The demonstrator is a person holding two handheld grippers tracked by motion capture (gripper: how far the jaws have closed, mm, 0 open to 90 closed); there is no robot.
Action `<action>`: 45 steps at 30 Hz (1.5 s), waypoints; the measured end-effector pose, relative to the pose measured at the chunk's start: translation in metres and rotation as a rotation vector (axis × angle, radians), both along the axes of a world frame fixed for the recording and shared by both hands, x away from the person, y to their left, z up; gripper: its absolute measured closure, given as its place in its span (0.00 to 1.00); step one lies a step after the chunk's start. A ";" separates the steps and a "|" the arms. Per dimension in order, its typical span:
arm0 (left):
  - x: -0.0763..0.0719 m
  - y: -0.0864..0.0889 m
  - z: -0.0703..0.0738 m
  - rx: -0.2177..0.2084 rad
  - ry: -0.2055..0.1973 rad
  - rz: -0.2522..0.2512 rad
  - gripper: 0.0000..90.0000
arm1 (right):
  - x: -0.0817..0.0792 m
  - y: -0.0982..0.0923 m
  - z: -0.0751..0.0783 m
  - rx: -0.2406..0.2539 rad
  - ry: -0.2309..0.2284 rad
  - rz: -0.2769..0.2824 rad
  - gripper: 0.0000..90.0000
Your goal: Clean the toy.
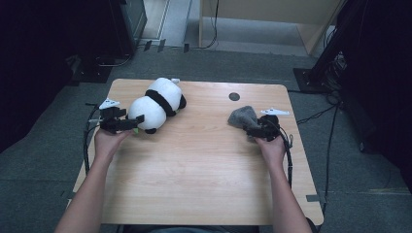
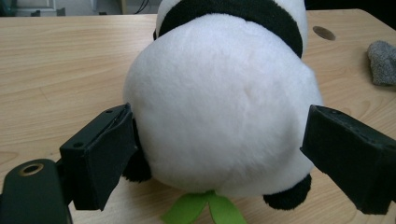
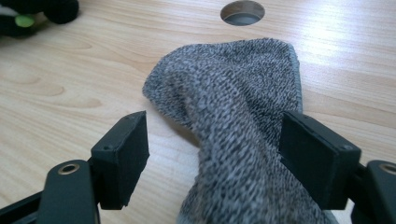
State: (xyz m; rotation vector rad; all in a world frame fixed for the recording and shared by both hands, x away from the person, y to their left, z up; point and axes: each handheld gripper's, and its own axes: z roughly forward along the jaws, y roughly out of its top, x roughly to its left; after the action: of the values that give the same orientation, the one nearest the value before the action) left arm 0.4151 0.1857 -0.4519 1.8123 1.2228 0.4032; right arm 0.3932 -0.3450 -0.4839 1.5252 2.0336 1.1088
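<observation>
A black-and-white plush panda [image 1: 158, 102] lies on the wooden table [image 1: 194, 170] at the back left. My left gripper [image 1: 137, 122] is open at the panda's white round end [image 2: 219, 93], with one jaw on each side of it and the pads not squeezing the plush. A green tag [image 2: 205, 207] sticks out under the toy. At the right, a crumpled grey knitted cloth [image 1: 243, 116] rests on the table. My right gripper [image 1: 251, 130] is open around the cloth's near fold [image 3: 233, 116]: the left jaw stands clear of it and the right jaw is at its edge.
A round cable hole [image 1: 234, 96] sits in the tabletop behind the cloth. Cables trail from both grippers over the table's side edges. Dark equipment stands [image 1: 335, 53] and cables lie on the floor around the table. Bare wood stretches across the middle and front.
</observation>
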 end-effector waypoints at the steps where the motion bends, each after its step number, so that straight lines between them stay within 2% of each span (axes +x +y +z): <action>1: -0.006 0.001 0.001 0.006 -0.010 -0.017 0.11 | -0.002 0.000 0.001 0.005 -0.003 0.003 0.27; 5: -0.016 -0.001 0.003 0.022 0.000 -0.023 0.14 | -0.010 0.000 0.003 -0.005 0.004 0.016 0.27; 7: -0.020 -0.001 0.004 0.030 -0.003 -0.024 0.14 | -0.015 0.001 0.004 -0.009 -0.013 0.015 0.27; 10: -0.026 -0.001 0.004 0.028 -0.001 -0.032 0.14 | -0.023 0.001 0.007 0.001 -0.021 0.022 0.27; 15: -0.035 0.000 0.004 0.045 -0.002 -0.037 0.15 | -0.038 -0.001 0.010 -0.011 -0.037 0.017 0.27; 18: -0.042 0.000 0.006 0.050 -0.008 -0.046 0.15 | -0.046 -0.004 0.009 -0.001 -0.031 0.014 0.27; 22: -0.053 -0.004 0.007 0.063 -0.041 -0.068 0.18 | -0.054 -0.006 0.007 0.012 -0.026 0.018 0.28; 25: -0.060 -0.007 0.007 0.060 -0.049 -0.089 0.19 | -0.061 -0.003 0.004 0.024 -0.015 0.035 0.28; 30: -0.069 -0.014 0.003 0.049 -0.050 -0.130 0.20 | -0.070 0.003 0.003 -0.012 -0.016 0.055 0.28; 32: -0.071 -0.019 0.000 0.069 -0.039 -0.154 0.24 | -0.074 0.005 0.004 0.005 -0.022 0.064 0.29; 35: -0.073 -0.026 -0.004 0.089 -0.045 -0.189 0.24 | -0.078 0.009 0.003 0.053 -0.027 0.080 0.31; 38: -0.073 -0.031 -0.010 0.045 -0.031 -0.214 0.24 | -0.079 0.017 0.001 0.087 -0.029 0.116 0.31; 42: -0.076 -0.040 -0.017 0.060 -0.040 -0.259 0.25 | -0.078 0.025 -0.003 0.042 -0.026 0.156 0.32; 45: -0.077 -0.049 -0.024 0.058 -0.021 -0.302 0.25 | -0.076 0.028 -0.005 0.055 -0.017 0.168 0.32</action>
State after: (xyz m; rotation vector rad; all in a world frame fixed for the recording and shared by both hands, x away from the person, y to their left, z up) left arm 0.3380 0.1368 -0.4764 1.9990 0.9118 0.2871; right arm 0.3170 -0.3174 -0.4894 1.3851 2.1689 1.2456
